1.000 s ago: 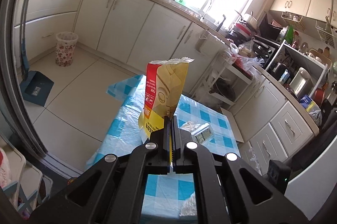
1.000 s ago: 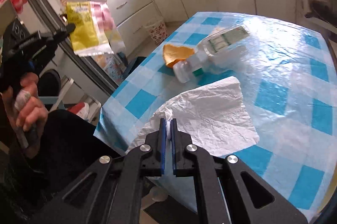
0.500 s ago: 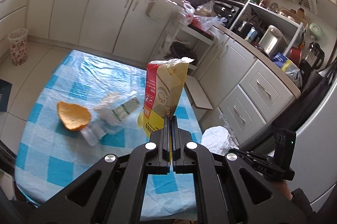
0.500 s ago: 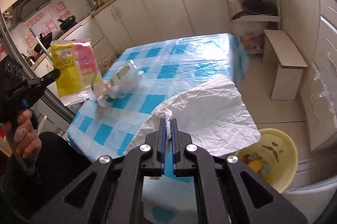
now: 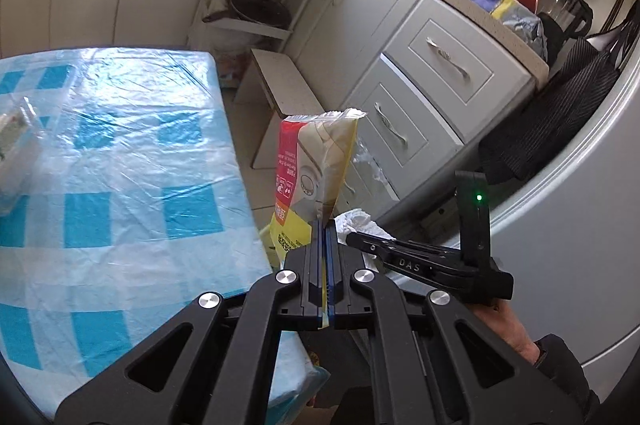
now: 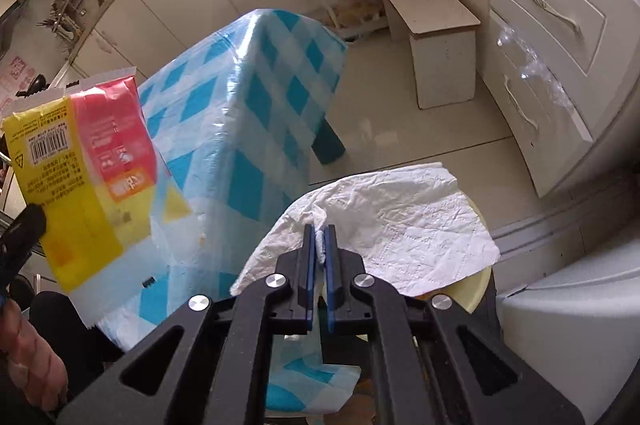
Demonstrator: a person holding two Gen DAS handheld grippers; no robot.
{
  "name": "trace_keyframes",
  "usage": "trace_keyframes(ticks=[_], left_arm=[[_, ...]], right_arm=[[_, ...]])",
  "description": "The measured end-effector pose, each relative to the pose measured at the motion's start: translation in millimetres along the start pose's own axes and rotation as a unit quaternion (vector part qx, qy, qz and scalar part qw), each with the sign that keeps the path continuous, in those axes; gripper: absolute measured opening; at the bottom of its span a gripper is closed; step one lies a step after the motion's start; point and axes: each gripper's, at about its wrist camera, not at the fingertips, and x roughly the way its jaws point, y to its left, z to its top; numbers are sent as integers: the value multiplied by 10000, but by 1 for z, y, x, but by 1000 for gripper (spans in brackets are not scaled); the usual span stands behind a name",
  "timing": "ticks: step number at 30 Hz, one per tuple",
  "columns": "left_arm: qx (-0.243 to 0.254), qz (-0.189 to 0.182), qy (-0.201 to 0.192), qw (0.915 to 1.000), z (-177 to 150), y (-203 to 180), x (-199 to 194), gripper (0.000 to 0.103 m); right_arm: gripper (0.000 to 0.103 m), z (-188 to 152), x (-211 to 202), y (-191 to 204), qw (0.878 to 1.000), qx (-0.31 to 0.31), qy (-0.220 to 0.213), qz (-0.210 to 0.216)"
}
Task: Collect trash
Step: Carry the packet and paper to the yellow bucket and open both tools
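Observation:
My left gripper (image 5: 324, 225) is shut on a yellow and red snack wrapper (image 5: 312, 169), held upright past the table's right edge; the wrapper also shows in the right wrist view (image 6: 84, 165). My right gripper (image 6: 319, 231) is shut on a crumpled white paper towel (image 6: 396, 225), held over a pale yellow basin (image 6: 476, 289) on the floor. The towel (image 5: 360, 221) and the right gripper's black body (image 5: 420, 265) show beside the wrapper in the left wrist view. A clear plastic bottle (image 5: 16, 153) lies on the table at far left.
The table with a blue checked cloth under plastic film (image 5: 120, 185) stands left. A small beige stool (image 6: 432, 25) stands on the tile floor by white drawers (image 6: 552, 37). A white appliance (image 5: 592, 225) is at right.
Both grippers have swung right, away from the table top toward the floor beside it. The yellow basin is now under the paper towel. Both holds are unchanged.

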Motion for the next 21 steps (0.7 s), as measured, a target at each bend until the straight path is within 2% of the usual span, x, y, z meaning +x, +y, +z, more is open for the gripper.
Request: trace_keyframes(ticks=[5,6,7,8,15,17,19,21], left_arm=[[-1,116,400,9991,-7,-16,58,2],[-4,158,476,9987,-9,-17,67,2],[-6,220,553,9982,-10,-16,76,2],[-7,279,641,9975,-12,-17,87,2],[33,383,1111,9931,-20,-28,138,5],[57,415,1177,9922,-20,-31,144,17],[52,437,1197,9918,-20,-33,147,24],[89,446,1187,9919,-21,-36,147,27]], right_arm=[[12,7,10,-34,9979,611,183,-121],[18,8,11,-42,9966,794,187,-83],[32,9,9,-47,9954,945,146,-74],[43,11,6,-51,9942,1071,67,-89],[53,17,-19,-59,9888,1418,-441,135],[55,19,-24,-59,9872,1483,-546,216],[57,22,-25,-61,9861,1515,-624,263],[58,23,-25,-61,9855,1543,-633,293]])
